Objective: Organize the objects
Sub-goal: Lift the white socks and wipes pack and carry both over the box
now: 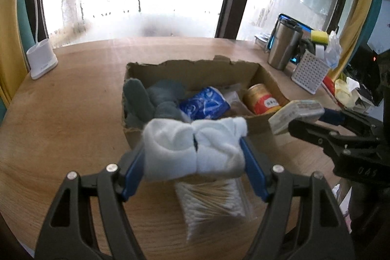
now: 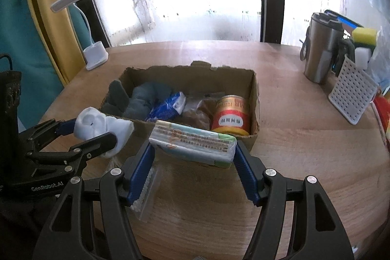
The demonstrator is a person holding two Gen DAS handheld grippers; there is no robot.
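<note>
Left claw [image 1: 195,150]: clamped on a bundle of rolled white socks [image 1: 195,148], held in the air just in front of the near wall of the box; the blue pads press both ends of the bundle.
Right claw [image 2: 193,150]: clamped on a flat wrapped pack of tissues with printed text [image 2: 193,144], held just before the box's near wall, tilted; its lettering is too small to read.
Open brown cardboard box [image 2: 253,89]: stands mid-way on the round wooden surface [image 2: 292,162], its top edges torn.
Box contents: dark grey socks [image 2: 141,99] at the left, a blue-and-white plastic packet [image 2: 168,106] beside them, a red and gold tin can [image 2: 231,113] at the right; between packet and can lies something in clear wrap, hard to make out.
Clear bag of cotton swabs [image 1: 212,201]: on the surface below the left claw, blurred, its upper part hidden by the white socks.
Right side of surface: steel travel mug [image 2: 319,48] and white perforated basket [image 2: 351,94]; the things behind them are cut off by the frame edge.
White desk lamp [image 2: 95,55]: far left, by the window.
</note>
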